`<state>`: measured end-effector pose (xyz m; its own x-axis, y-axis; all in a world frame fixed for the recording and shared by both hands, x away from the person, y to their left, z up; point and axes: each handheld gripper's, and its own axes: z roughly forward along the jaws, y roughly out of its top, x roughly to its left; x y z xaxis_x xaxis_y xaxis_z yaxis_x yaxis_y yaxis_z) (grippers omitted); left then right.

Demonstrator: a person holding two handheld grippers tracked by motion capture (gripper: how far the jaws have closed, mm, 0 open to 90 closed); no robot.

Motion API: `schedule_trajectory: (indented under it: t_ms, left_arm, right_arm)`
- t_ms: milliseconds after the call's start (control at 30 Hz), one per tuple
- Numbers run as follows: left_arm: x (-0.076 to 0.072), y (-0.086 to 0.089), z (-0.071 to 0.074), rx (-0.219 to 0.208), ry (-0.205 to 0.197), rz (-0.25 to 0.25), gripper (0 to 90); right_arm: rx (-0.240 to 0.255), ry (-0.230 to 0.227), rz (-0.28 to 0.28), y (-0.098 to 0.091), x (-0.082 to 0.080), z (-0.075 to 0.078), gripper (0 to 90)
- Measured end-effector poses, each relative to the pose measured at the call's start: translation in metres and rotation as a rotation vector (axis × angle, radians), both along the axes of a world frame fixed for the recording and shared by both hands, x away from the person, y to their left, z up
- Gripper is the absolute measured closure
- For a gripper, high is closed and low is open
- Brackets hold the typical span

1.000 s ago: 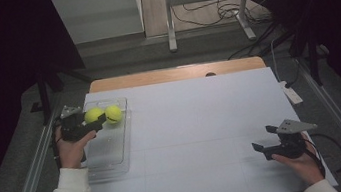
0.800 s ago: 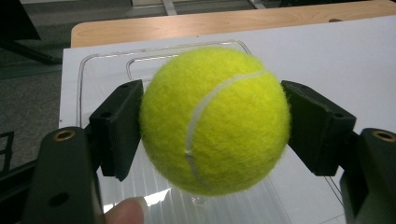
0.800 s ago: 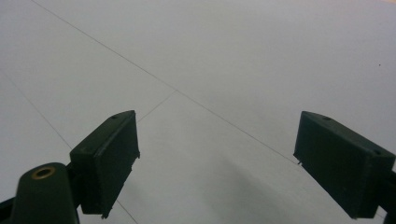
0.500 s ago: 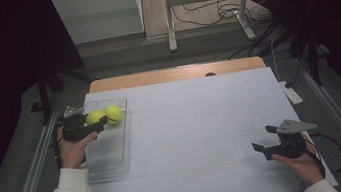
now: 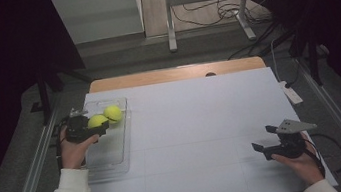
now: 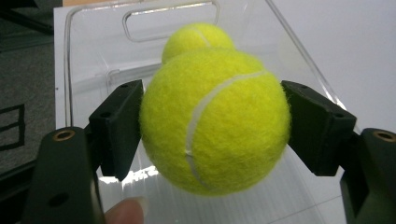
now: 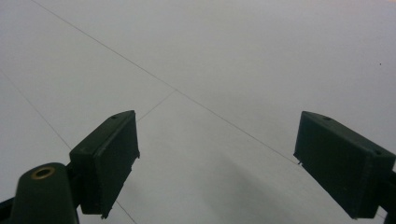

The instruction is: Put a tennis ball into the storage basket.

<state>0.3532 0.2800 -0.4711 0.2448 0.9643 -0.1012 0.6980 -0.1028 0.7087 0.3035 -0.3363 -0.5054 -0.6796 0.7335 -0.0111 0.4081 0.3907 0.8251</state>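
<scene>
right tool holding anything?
No: in the right gripper view the right tool has its jaws wide apart over the bare white table.

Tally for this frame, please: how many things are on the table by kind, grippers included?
Tennis balls: 2 (held ball, second ball)
Clear plastic tray: 1
Grippers: 2 (left gripper, shut on the held ball; right gripper, open)
Total: 5

Second ball [image 6: 196,37] just beyond held ball [image 6: 215,121]
</scene>
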Motion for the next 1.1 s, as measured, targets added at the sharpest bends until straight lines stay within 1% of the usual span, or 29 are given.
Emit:
schedule_trajectory:
  t_ms: [233, 533, 600, 733, 767, 800, 833, 867, 900, 933, 1000, 1033, 1100]
  left_arm:
    - [0.0010, 0.0009, -0.0022, 0.001, 0.018, -0.001, 26.4]
    - [0.0008, 0.0025, -0.0025, 0.002, 0.021, 0.011, 26.1]
    - [0.0014, 0.0022, -0.0036, 0.011, 0.026, 0.013, 25.8]
    - [0.0013, -0.0001, -0.0026, 0.011, 0.012, 0.009, 17.2]
    - [0.0005, -0.0015, 0.0005, 0.010, -0.010, 0.010, 15.1]
    - [0.0005, -0.0015, 0.0005, 0.010, -0.010, 0.010, 14.3]
    - [-0.0001, -0.0014, 0.0016, 0.008, -0.022, 0.010, 14.3]
    - [-0.0005, -0.0013, 0.0022, 0.002, -0.031, 0.012, 13.7]
    - [-0.0013, 0.0006, 0.0036, -0.015, -0.041, 0.009, 12.6]
    - [-0.0013, 0.0006, 0.0036, -0.015, -0.041, 0.009, 12.0]
    - [-0.0024, 0.0016, 0.0047, -0.032, -0.056, 0.013, 11.8]
    - [-0.0035, 0.0015, 0.0049, -0.048, -0.070, 0.014, 11.7]
    - [-0.0052, 0.0003, 0.0052, -0.070, -0.082, -0.002, 11.6]
  right_arm:
    - [-0.006, 0.001, -0.002, 0.0003, 0.0006, -0.0002, 13.9]
    - [-0.003, 0.000, 0.000, 0.0003, 0.0004, -0.0002, 13.9]
    - [-0.005, 0.001, -0.001, 0.0001, 0.0004, -0.0002, 13.9]
    - [0.000, -0.006, -0.004, -0.0005, -0.0002, 0.0005, 14.0]
    - [0.001, -0.005, -0.003, -0.0007, -0.0001, 0.0004, 13.9]
    - [0.001, -0.005, -0.003, -0.0007, -0.0001, 0.0004, 13.9]
    - [-0.001, -0.004, -0.002, -0.0007, 0.0000, 0.0002, 13.9]
    - [-0.001, -0.002, -0.002, -0.0004, 0.0000, 0.0001, 13.9]
    - [-0.002, -0.002, 0.001, 0.0002, 0.0001, -0.0001, 13.9]
    - [-0.002, -0.002, 0.001, 0.0002, 0.0001, -0.0001, 13.9]
    - [-0.002, -0.002, 0.002, 0.0002, 0.0001, -0.0001, 13.9]
    - [-0.001, -0.001, 0.002, 0.0000, 0.0003, 0.0000, 14.0]
    - [-0.003, -0.006, 0.000, -0.0003, 0.0009, 0.0002, 14.0]
